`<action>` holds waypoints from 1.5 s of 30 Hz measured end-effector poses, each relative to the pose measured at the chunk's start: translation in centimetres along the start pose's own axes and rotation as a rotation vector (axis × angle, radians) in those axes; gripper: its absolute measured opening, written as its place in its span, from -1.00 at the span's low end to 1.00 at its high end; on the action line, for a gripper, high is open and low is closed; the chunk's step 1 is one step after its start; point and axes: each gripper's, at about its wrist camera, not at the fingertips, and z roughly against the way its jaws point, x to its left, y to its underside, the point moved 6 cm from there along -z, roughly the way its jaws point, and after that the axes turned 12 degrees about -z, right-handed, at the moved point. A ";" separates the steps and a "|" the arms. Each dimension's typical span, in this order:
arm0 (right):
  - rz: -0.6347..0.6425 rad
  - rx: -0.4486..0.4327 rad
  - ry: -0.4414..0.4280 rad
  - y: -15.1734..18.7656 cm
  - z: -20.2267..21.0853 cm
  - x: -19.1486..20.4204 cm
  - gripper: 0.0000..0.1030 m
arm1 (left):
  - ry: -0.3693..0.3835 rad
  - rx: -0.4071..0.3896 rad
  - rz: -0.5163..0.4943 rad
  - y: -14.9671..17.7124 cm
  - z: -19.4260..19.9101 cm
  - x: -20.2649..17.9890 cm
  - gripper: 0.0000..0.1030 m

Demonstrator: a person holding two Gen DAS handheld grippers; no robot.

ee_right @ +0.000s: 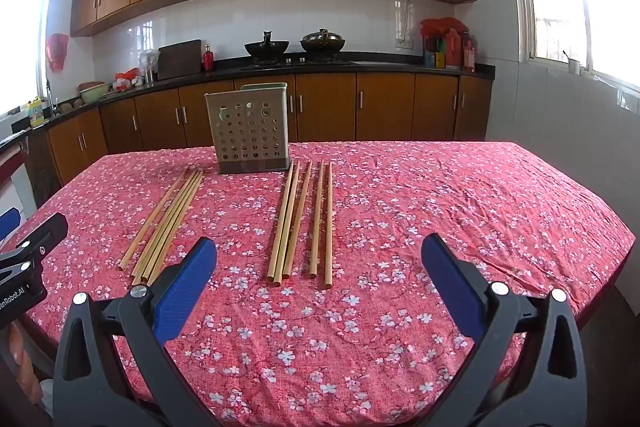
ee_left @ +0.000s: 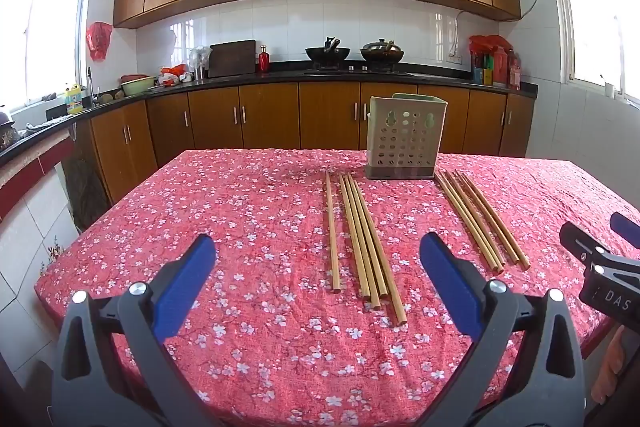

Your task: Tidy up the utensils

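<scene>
Wooden chopsticks [ee_left: 362, 239] lie in two bunches on the tabletop [ee_left: 200, 211], ahead of both fingers. None are in the holder [ee_left: 406, 139] yet. Left fingers [ee_left: 196, 279] and right fingers [ee_right: 192, 279] are wide open, holding nothing.

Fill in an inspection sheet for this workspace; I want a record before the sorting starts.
Surface: table under a red floral cloth, wrinkled.
Job's things: perforated utensil holder upright at the far side; left group of chopsticks and right group of chopsticks lying flat on either side in front of it, none in the holder that I can see.
Clutter: nothing seen on the table.
Grippers: left gripper and right gripper open, empty, hovering at the near edge.
Cables: one cord on the tiled wall, far from the table.
Surroundings: kitchen counter with two woks, cutting board, range hood, wooden cabinets, windows both sides.
</scene>
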 end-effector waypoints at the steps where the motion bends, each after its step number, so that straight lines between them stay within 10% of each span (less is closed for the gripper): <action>1: 0.000 0.000 0.000 0.0 0.0 0.0 0.97 | 0.000 0.000 0.000 0.0 0.0 0.0 0.92; 45: -0.001 0.006 -0.001 0.0 0.0 0.1 0.97 | -0.001 0.003 -0.004 0.4 -0.4 0.1 0.93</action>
